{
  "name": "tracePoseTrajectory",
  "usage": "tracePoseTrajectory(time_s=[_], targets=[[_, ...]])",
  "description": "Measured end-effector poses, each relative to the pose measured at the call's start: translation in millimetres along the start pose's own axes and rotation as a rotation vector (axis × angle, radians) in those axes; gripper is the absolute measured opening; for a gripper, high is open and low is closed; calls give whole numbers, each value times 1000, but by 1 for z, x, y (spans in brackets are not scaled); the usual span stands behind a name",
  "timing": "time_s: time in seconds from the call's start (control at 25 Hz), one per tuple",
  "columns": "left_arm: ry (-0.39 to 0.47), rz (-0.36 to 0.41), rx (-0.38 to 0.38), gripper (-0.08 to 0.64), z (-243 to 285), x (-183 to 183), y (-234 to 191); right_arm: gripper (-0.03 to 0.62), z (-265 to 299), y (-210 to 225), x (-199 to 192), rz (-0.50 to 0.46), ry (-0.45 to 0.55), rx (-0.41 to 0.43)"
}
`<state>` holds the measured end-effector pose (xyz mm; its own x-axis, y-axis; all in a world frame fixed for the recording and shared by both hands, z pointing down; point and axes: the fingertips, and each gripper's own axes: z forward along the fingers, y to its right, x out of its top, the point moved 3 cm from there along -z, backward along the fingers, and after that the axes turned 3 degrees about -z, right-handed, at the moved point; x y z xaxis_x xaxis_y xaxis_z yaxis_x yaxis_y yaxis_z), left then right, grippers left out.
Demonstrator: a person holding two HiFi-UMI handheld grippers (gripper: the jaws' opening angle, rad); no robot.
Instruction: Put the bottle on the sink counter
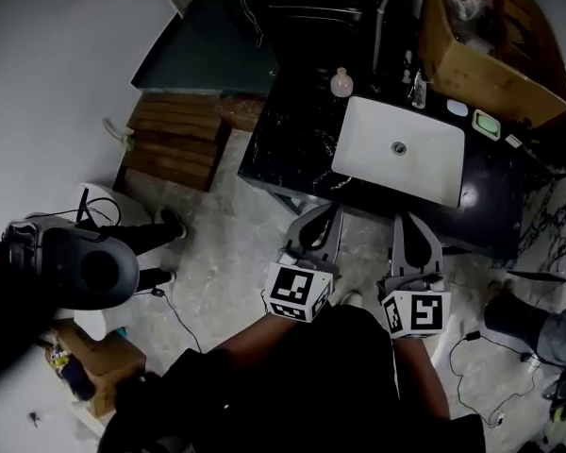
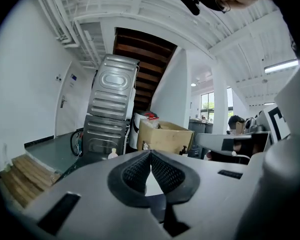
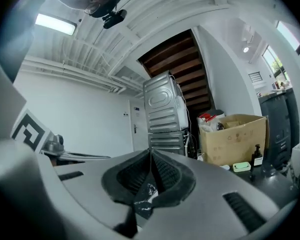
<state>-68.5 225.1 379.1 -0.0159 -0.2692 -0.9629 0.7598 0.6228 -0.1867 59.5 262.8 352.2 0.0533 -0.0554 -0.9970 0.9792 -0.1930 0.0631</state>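
Head view looks steeply down on the black sink counter (image 1: 297, 149), with a white basin (image 1: 424, 159) set into it. The left gripper (image 1: 328, 211) and right gripper (image 1: 403, 217) sit close to the counter's near edge, side by side but apart, both pointing toward it. Each gripper's own view shows its jaws pressed together at the tips, with nothing pinched between the ribbed pads.

The bottle (image 1: 341, 83) stands upright on the counter at the basin's far left corner, well apart from both grippers. In the left gripper view the bottle (image 2: 113, 154) is small, and the jaw cuts off its base.

A cardboard box (image 1: 481, 64) crowds the counter's far right, with a green soap dish (image 1: 486, 124) just in front of it. The person's dark clothing hides the nearest floor. Open floor runs left of the counter as far as the stacked wooden planks (image 1: 174, 140).
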Motion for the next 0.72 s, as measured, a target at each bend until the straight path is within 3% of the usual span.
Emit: tracePoseTrajectory(time_s=[0.16,0.36,0.48,0.72], targets=[[4,31,-17,15,-20,-15,45,38,-35,0,-14,-9,-46,6],[-35,71,-64,15,-35,-27,69,38,-65,-10,-23,-32,-75,-3],[-45,90,-93,15,-40,-31,69,37,-69,-12,-24,-51,-82,-23],[-38,69,-79,15,-43,-27,55,37,-60,-19,-21,-77,-85,-48]])
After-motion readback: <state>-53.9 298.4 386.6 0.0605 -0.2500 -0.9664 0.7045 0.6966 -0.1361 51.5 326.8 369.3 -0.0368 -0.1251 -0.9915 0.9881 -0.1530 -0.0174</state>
